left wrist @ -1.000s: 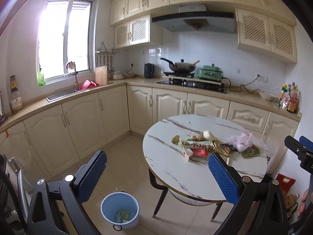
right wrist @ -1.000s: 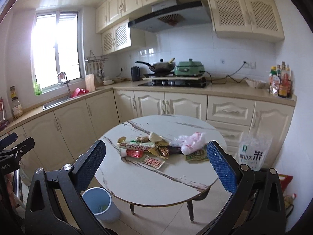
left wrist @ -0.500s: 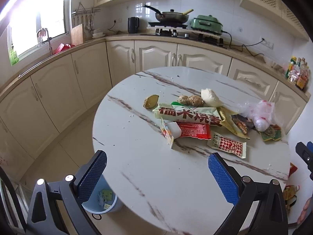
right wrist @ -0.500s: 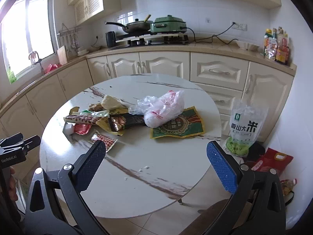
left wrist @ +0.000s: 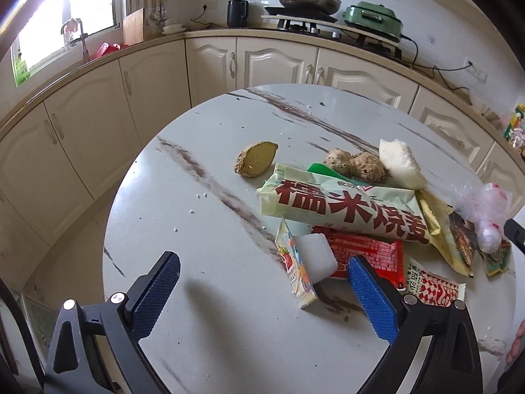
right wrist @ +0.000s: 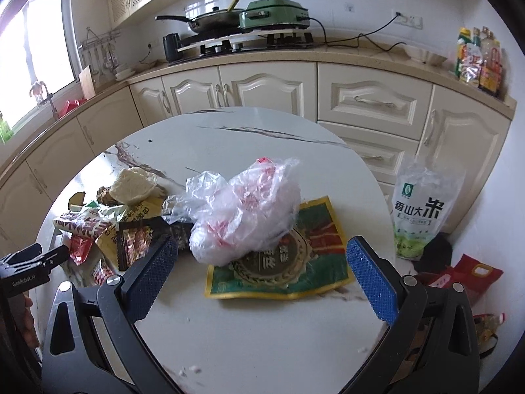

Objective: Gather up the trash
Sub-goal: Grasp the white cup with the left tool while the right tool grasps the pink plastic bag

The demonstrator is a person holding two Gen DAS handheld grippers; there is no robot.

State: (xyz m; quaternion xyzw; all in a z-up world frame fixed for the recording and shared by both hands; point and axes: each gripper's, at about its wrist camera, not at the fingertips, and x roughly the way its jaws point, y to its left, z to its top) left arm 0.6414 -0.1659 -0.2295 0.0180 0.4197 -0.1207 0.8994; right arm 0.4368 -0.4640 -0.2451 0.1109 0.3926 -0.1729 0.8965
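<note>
Trash lies in a heap on the round marble table. In the left wrist view a small carton lies nearest, beside a red wrapper, a long pale-green packet with red characters and a yellow-brown food scrap. My left gripper is open just above the table, its right finger next to the carton. In the right wrist view a crumpled clear plastic bag rests on a green-and-yellow pouch. My right gripper is open, straddling both from the near side.
Cream kitchen cabinets and a counter with a hob, a pan and a green cooker ring the table. On the floor to the right stand a rice bag and a red bag. The other gripper shows at the left edge.
Both grippers have moved forward and down, from looking across the kitchen to hovering close over the table's trash. The blue bin on the floor has dropped out of view. Both stay open.
</note>
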